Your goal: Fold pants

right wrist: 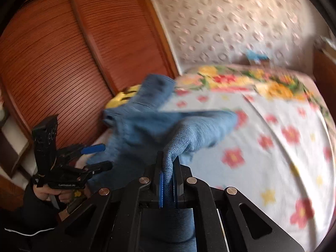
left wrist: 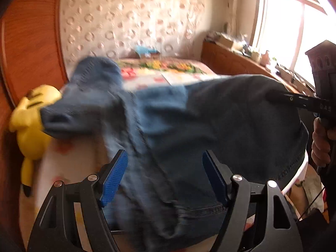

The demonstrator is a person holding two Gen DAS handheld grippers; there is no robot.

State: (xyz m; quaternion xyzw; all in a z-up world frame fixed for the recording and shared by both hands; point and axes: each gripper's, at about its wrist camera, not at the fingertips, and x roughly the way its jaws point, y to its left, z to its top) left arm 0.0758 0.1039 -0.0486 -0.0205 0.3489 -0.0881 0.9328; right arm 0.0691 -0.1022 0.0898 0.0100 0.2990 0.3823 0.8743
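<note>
The blue jeans (right wrist: 168, 130) hung in the air above the bed (right wrist: 283, 126), lifted off its flowered sheet and bunched between the two tools near the bed's left edge, beside the wooden wardrobe (right wrist: 63, 63). The right gripper (right wrist: 168, 180) had its jaws pressed together on a fold of denim, the cloth pinched between the blue pads. The left gripper (left wrist: 166, 178) stood with its jaws wide apart; denim lay between them and draped over the frame, but its pads (left wrist: 114, 178) did not appear to press on it.

The chief risk, as I judged it, was that the whole garment hung from a single pinch. If that fold was thin or only the edge of a hem, the weight of the legs could have pulled it free and dropped the jeans in a heap. The cloth was also motion-blurred and crumpled, so waistband and legs could not be told apart; closing the left jaws on whatever lay between them might have caught two layers or the wrong seam, giving a crooked fold. A loose end swung near the yellow plush toy (left wrist: 33, 121) at the bed's left edge and could have dragged it or snagged there.
</note>
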